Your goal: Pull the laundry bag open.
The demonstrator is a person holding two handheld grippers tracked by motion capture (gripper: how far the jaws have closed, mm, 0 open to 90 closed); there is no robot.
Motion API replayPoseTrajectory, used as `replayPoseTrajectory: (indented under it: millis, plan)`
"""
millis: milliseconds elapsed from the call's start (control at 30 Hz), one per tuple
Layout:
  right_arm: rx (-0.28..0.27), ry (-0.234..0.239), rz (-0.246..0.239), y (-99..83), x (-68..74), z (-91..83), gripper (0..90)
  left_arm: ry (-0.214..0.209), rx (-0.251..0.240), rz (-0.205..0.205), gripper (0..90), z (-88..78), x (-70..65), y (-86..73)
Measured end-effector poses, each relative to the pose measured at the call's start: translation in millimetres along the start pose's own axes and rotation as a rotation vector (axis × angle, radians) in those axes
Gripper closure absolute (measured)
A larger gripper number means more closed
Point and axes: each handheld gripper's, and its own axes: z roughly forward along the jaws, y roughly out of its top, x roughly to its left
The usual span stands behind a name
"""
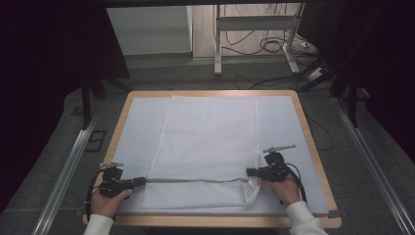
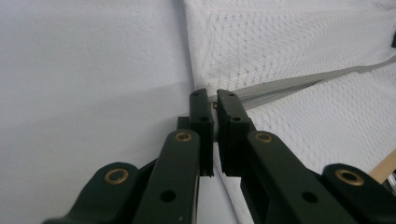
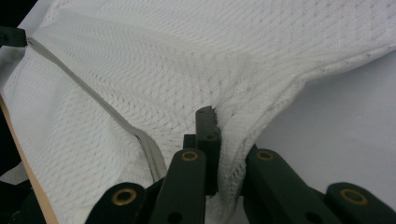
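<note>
A white mesh bag [image 1: 205, 142] lies flat on the pale blue mat [image 1: 142, 122], long side running away from me. A grey strip [image 1: 195, 180] runs along its near end, stretched between the two grippers. My left gripper [image 1: 142, 181] is at the near left corner. In the left gripper view, the left gripper [image 2: 215, 95] is shut on the end of the grey strip [image 2: 299, 84]. My right gripper [image 1: 249, 172] is at the near right corner. In the right gripper view, the right gripper [image 3: 219, 114] is shut on a bunched fold of the mesh bag [image 3: 187, 56], which covers one jaw.
The mat lies on a table with a wooden rim [image 1: 122, 117]. A bare strip of mat borders the bag on both sides. On the floor, metal rails run past the table at left [image 1: 63, 176] and right [image 1: 377, 166]. A metal stand [image 1: 254, 29] and cables are behind the table.
</note>
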Motion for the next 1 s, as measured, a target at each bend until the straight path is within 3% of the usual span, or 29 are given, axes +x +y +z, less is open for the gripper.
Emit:
replayPoseTrajectory:
  millis: [100,267,400,533,667,833,1000]
  plan:
    - [-0.014,-0.012,-0.002,0.1,-0.5,-1.1,79.3,0.005,-0.02,0.014,76.3,-1.3,-4.0,2.1]
    - [-0.055,-0.068,-0.01,-0.4,0.2,-10.3,51.5,0.022,-0.087,0.051,53.6,-6.6,-16.3,7.2]
    - [-0.135,-0.105,-0.028,-3.5,0.0,-30.2,39.2,0.034,-0.129,0.123,43.3,-7.7,-29.0,12.7]
    - [-0.207,-0.143,-0.08,-9.1,-0.1,-53.4,34.0,0.056,-0.156,0.175,36.9,-1.1,-37.7,24.8]
    - [-0.246,-0.163,-0.079,-17.8,-8.3,-68.5,30.8,0.066,-0.15,0.202,34.5,9.5,-42.2,36.6]
    - [-0.265,-0.176,-0.07,-22.4,-18.4,-74.5,29.9,0.083,-0.145,0.225,33.9,21.4,-46.7,40.5]
    - [-0.26,-0.175,-0.085,-20.8,-19.8,-74.2,28.1,0.082,-0.152,0.234,33.8,21.5,-46.7,38.1]
